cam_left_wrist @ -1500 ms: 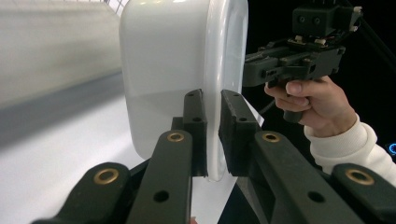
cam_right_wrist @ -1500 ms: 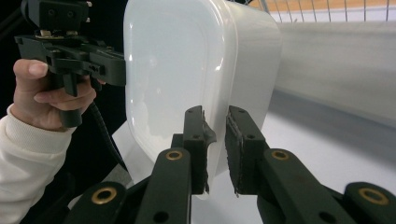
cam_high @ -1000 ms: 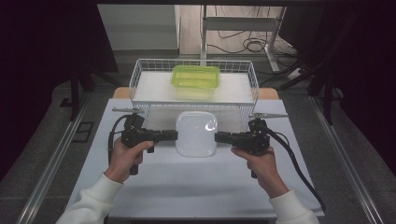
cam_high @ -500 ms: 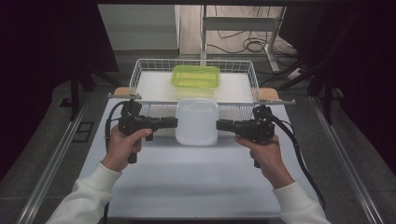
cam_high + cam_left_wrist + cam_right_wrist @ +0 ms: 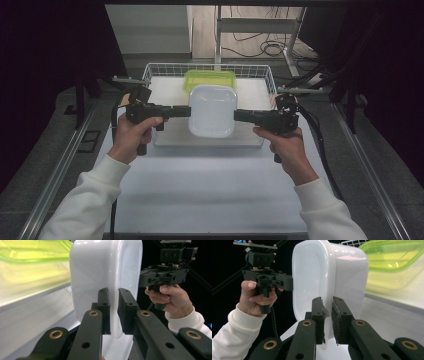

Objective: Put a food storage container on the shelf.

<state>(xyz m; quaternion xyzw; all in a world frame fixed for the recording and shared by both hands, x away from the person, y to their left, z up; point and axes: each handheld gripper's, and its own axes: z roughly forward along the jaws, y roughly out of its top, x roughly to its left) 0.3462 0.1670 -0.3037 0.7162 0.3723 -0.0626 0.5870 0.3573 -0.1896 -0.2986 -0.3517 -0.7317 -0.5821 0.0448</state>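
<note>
**Above the basket's near edge: white container held at both rims**

Between your two grippers hangs the white container (image 5: 212, 111), clear of the table (image 5: 210, 190) and level, its opening facing down as far as the high view shows. It sits over the near rim of the wire basket (image 5: 257, 71), and just behind it the green container (image 5: 210, 79) lies inside that basket.

Your left gripper (image 5: 186, 111) pinches the container's left rim: in the left gripper view both pads (image 5: 103, 307) press on the thin white lip, one on each face. Your right gripper (image 5: 238, 115) does the same at the opposite rim, its pads (image 5: 318, 312) clamped on the lip with no gap showing.

Both grippers point inward, toward each other, roughly level. Your hands grip the handles from below, white sleeves (image 5: 85, 200) coming in from the near edge, cables trailing down beside them
</note>
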